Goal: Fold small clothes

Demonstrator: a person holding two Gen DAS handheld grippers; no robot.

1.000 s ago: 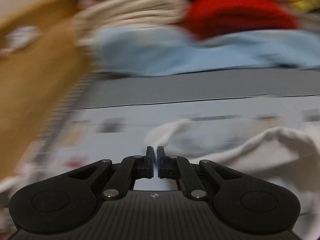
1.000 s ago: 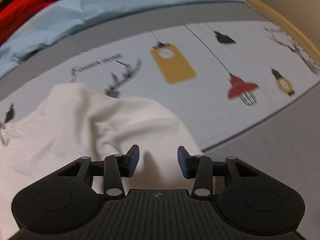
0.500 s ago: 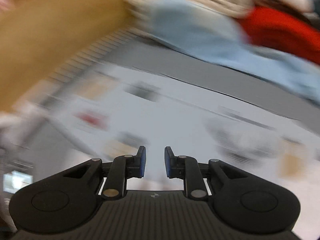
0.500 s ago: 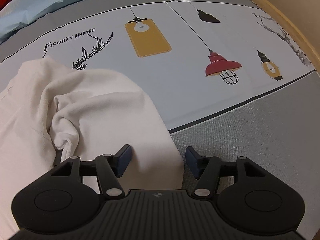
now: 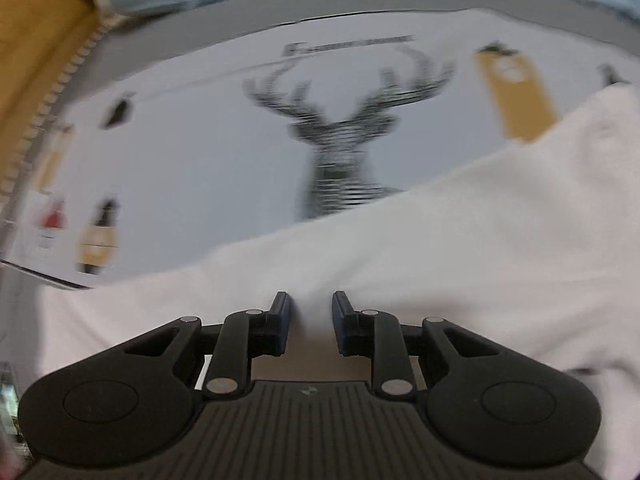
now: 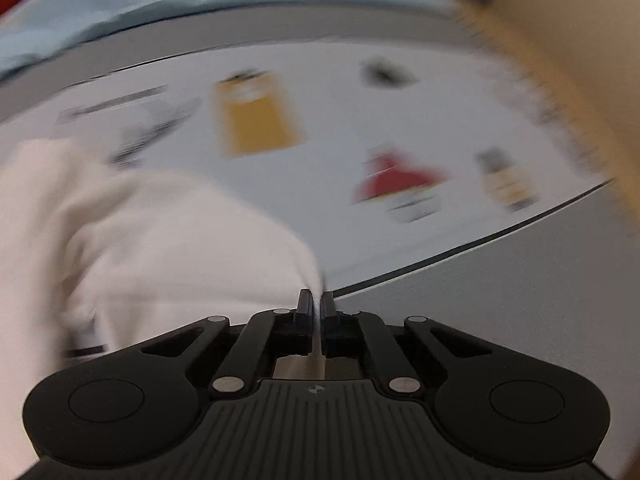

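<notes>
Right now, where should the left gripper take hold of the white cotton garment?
The left gripper, jaws opening, should pinch the near hem of the white cotton garment from above, where cloth rises between its pads. The right gripper is shut on the other corner.

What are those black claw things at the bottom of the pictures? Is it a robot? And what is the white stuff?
It is not a robot. A person holds a grabber tool in each hand, and each tool has a small camera looking forward along its two fingers. So each picture shows one tool from behind: one is the left hand's tool, the other the right hand's.

The white stuff is a small white garment that is to be folded. It lies on a printed mat with a deer and lamps drawn on it. A light blue cloth lies farther back.

The right gripper has pinched shut on the garment's edge. The left gripper is opening, with the white cloth between its fingers, not pinched.
</notes>
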